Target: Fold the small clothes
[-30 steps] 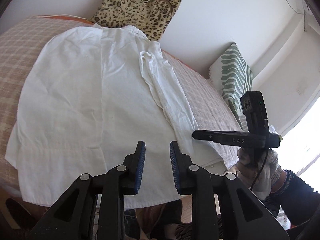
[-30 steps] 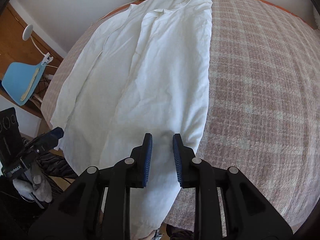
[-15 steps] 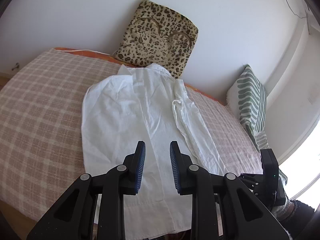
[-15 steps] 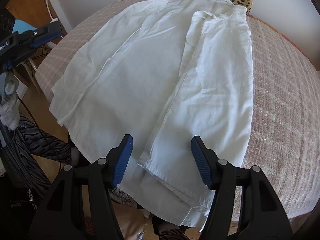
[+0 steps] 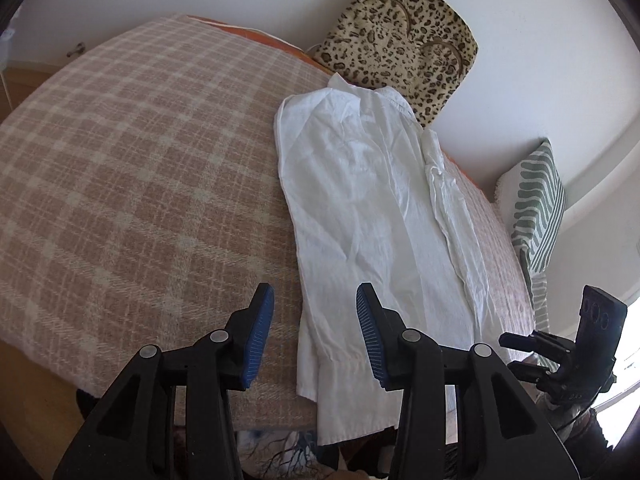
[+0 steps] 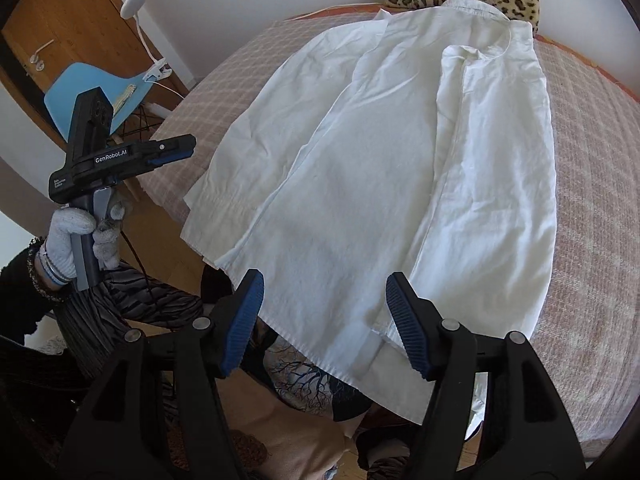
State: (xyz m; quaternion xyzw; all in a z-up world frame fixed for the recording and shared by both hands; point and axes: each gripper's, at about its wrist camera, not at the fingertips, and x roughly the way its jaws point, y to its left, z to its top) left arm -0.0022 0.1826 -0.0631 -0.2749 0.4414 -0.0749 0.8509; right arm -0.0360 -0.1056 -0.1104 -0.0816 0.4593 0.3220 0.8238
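The white shirt (image 6: 384,168) lies flat on the bed (image 5: 132,184), collar toward the wall, one side already folded in over the middle, and its hem hangs a little over the near edge of the bed. Both grippers are empty: the left gripper (image 5: 315,332) has just been opening its jaws, which now stand apart above the left edge of the shirt near the hem, and the right gripper (image 6: 324,316) has also just been opening and hovers wide over the hem with no cloth pressed between the pads. The step in hand is probably a new grasp for the next fold. To do it well, I think each gripper should go down to one layer group only, take the edge near the hem and a matching point, and lift evenly so the folded side does not slide open. The bed has a soft pink checked blanket (image 6: 592,168), so the cloth may drag on it. A leopard cushion (image 5: 404,44) leans on the white wall, a green striped pillow (image 5: 536,208) stands at the side, and a blue chair (image 6: 96,88) with a clip lamp (image 6: 140,24) is near a wooden door (image 6: 72,32).
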